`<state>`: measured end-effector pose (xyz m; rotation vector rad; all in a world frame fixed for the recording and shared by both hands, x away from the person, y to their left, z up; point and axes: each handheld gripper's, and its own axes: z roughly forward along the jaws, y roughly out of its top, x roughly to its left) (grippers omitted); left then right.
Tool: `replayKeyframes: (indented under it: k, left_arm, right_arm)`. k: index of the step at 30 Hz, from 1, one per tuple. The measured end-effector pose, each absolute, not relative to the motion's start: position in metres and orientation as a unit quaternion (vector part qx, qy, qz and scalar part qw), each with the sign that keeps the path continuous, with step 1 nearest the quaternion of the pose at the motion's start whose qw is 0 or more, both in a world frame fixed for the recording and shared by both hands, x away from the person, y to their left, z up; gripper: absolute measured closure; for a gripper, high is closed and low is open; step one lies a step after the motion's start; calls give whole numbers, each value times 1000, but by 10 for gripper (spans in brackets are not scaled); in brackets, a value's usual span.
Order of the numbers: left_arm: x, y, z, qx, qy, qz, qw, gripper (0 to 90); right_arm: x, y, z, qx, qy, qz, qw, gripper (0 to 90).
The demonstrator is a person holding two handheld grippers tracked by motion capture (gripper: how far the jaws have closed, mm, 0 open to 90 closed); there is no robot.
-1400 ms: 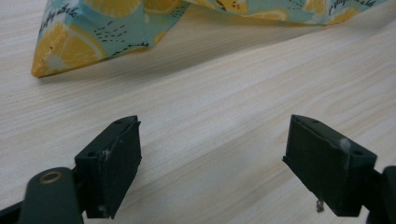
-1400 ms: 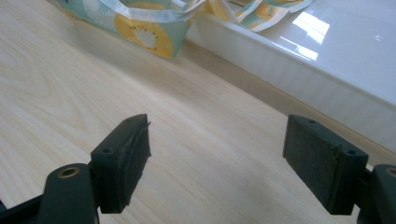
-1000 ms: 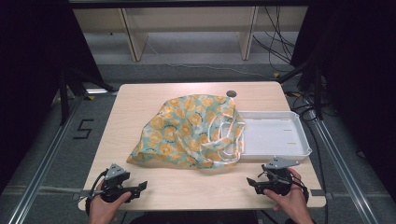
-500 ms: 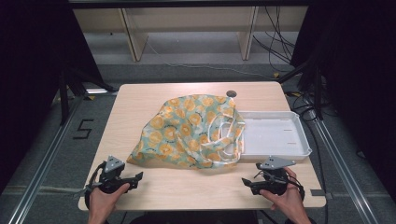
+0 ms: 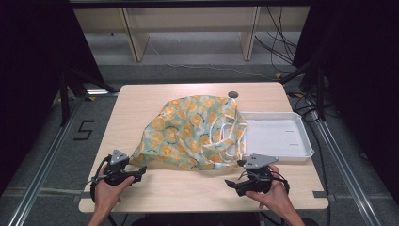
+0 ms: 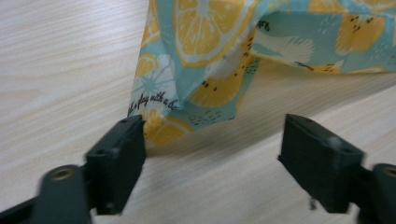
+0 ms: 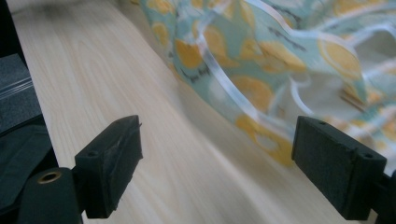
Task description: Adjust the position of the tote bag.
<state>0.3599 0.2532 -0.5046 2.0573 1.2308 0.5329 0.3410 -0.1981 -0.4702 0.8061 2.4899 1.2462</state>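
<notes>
Though blurred, right gripper (image 7: 217, 161) seemingly faces bag (image 7: 280, 70).

bag (image 5: 193, 132) mid-table (image 5: 141, 103) | tray (image 5: 282, 136) touching its right | grippers at near edge

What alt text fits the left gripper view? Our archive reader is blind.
The left gripper has its two black jaws wide apart at a corner of a lemon-print cloth bag lying on a pale wooden table. They have just been closing; the cloth is not yet pinched.
</notes>
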Motion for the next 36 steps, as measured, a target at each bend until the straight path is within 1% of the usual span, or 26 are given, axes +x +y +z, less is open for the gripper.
replayKeyframes:
  k: [2, 3, 4, 5, 6, 7, 8, 9, 10, 12, 14, 16, 19, 25, 26, 29, 31, 32, 33, 34, 36]
  left_arm:
    - [361, 253, -506, 790, 470, 214, 330, 352]
    - [362, 253, -506, 792, 466, 221, 326, 473]
    - [363, 254, -505, 794, 464, 228, 320, 473]
    - [364, 254, -506, 795, 459, 236, 319, 525]
    - [364, 254, -506, 797, 456, 245, 312, 619]
    - [366, 255, -507, 800, 450, 251, 308, 619]
    - [368, 256, -508, 803, 443, 249, 310, 682]
    - [370, 256, -508, 806, 439, 249, 308, 754]
    - [372, 257, -509, 806, 436, 259, 306, 794]
    - [378, 258, -509, 807, 435, 260, 304, 836]
    - [385, 262, -509, 802, 442, 263, 303, 858]
    - [393, 266, -511, 799, 445, 270, 302, 873]
    - [405, 271, -512, 796, 450, 272, 300, 874]
    - [424, 278, -514, 788, 461, 271, 305, 874]
    - [427, 279, -515, 786, 464, 270, 307, 871]
    - [432, 282, -515, 783, 467, 265, 313, 832]
    - [432, 283, -516, 780, 473, 259, 317, 767]
    - [430, 286, -513, 774, 493, 245, 313, 602]
    - [430, 286, -513, 774, 493, 245, 313, 537]
    - [427, 288, -509, 764, 503, 245, 320, 537]
    - [417, 294, -498, 749, 519, 249, 328, 441]
  right_arm:
    - [345, -187, -469, 262, 859, 424, 121, 172]
    - [350, -175, -469, 251, 862, 423, 126, 177]
    - [350, -175, -469, 251, 862, 423, 126, 177]
    - [353, -170, -470, 247, 864, 421, 125, 176]
    - [361, -160, -471, 233, 868, 420, 122, 185]
    - [361, -160, -471, 233, 868, 420, 122, 185]
    - [364, -156, -472, 229, 871, 417, 121, 200]
    - [367, -151, -473, 230, 874, 412, 116, 243]
    - [370, -146, -475, 222, 880, 406, 110, 335]
    - [374, -136, -478, 196, 896, 385, 105, 584]
    - [376, -129, -480, 180, 904, 372, 107, 746]
    - [376, -117, -480, 161, 911, 368, 97, 875]
    - [376, -109, -479, 145, 916, 363, 93, 900]
    - [366, -79, -475, 113, 913, 384, 78, 900]
    - [363, -73, -474, 109, 914, 382, 82, 900]
    - [353, -48, -471, 85, 912, 395, 63, 900]
    - [346, -30, -470, 69, 914, 396, 57, 900]
    - [342, -12, -470, 58, 914, 399, 49, 900]
    - [341, -4, -471, 58, 915, 397, 44, 900]
    - [341, -4, -471, 58, 915, 397, 44, 900]
    - [341, 10, -472, 59, 913, 401, 39, 900]
